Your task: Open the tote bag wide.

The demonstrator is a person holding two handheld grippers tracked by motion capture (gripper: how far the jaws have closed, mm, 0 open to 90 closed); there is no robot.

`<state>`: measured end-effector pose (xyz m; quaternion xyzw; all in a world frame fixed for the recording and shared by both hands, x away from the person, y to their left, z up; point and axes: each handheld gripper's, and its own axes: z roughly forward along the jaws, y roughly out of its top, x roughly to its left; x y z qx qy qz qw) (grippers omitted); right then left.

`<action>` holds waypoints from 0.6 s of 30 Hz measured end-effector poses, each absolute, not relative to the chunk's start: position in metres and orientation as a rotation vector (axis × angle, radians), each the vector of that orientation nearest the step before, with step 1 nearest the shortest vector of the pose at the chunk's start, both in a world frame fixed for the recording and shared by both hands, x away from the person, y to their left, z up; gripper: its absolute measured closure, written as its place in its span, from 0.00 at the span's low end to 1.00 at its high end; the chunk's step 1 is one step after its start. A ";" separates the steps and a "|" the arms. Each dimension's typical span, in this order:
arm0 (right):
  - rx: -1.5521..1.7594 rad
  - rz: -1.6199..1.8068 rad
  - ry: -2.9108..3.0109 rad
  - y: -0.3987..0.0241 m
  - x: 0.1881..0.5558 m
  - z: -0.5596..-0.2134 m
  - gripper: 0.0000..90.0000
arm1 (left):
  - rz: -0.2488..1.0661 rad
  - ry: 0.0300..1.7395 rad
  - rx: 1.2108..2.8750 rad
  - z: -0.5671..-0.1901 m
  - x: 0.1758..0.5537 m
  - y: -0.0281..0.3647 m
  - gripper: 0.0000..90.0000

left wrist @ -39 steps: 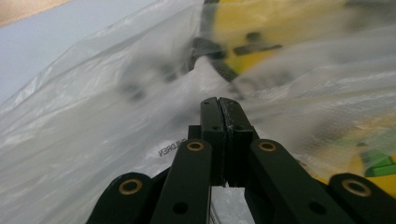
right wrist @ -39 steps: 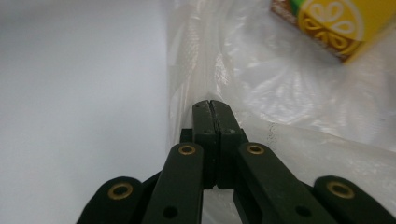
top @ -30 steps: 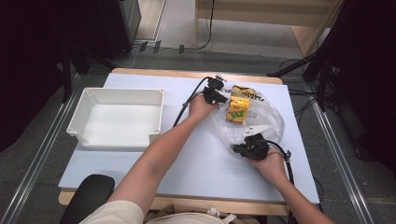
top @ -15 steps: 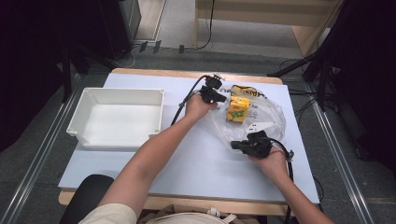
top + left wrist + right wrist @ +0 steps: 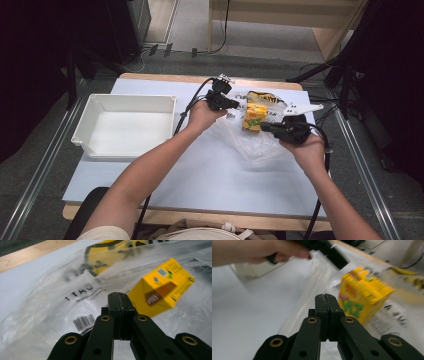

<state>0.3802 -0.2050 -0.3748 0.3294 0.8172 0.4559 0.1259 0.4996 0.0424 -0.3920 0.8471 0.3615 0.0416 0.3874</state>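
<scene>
The pale blue surface (image 5: 200, 170) carries everything, with a wooden edge along its far side. On its left part sits a white tray (image 5: 125, 125), rectangular and high-walled, well apart from the hands.

Over on the right part lies a clear plastic bag (image 5: 250, 142), crumpled, printed with black lettering, a barcode and a yellow-and-black mark toward its far end. Both claws have a pinch of it.

The yellow carton (image 5: 254, 117) is inside the bag, tilted, and looks lifted off the surface along with the film. It sits between the two claws: just right of the left claw's tips and just left of the right claw's tips.

The left claw (image 5: 235, 105) comes in from the carton's left, its jaws pressed fully together in the left gripper view, with bag film (image 5: 75, 305) caught at their tips and the carton (image 5: 162, 287) just beyond and to the side.

The right claw (image 5: 265, 127) reaches from the right, jaws likewise closed tight on the bag (image 5: 317, 280), the carton (image 5: 362, 292) right beside the tips. The other hand (image 5: 257, 251) shows blurred across the top of that view.
</scene>
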 end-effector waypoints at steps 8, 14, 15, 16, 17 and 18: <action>1.048 1.332 2.275 -0.228 0.417 -0.349 1.00 | 0.111 0.875 2.146 -0.396 0.465 0.044 1.00; 1.119 1.297 2.256 -0.237 0.449 -0.357 1.00 | 0.088 0.874 2.139 -0.408 0.453 0.040 1.00; 1.132 1.293 2.256 -0.238 0.454 -0.361 1.00 | 0.088 0.874 2.139 -0.408 0.453 0.040 1.00; 1.148 1.273 2.260 -0.238 0.458 -0.366 1.00 | 0.074 0.875 2.141 -0.414 0.450 0.036 1.00; 1.148 1.273 2.260 -0.238 0.458 -0.366 1.00 | 0.074 0.875 2.141 -0.414 0.450 0.036 1.00; 1.182 1.255 2.260 -0.239 0.467 -0.377 1.00 | 0.064 0.870 2.160 -0.421 0.447 0.032 1.00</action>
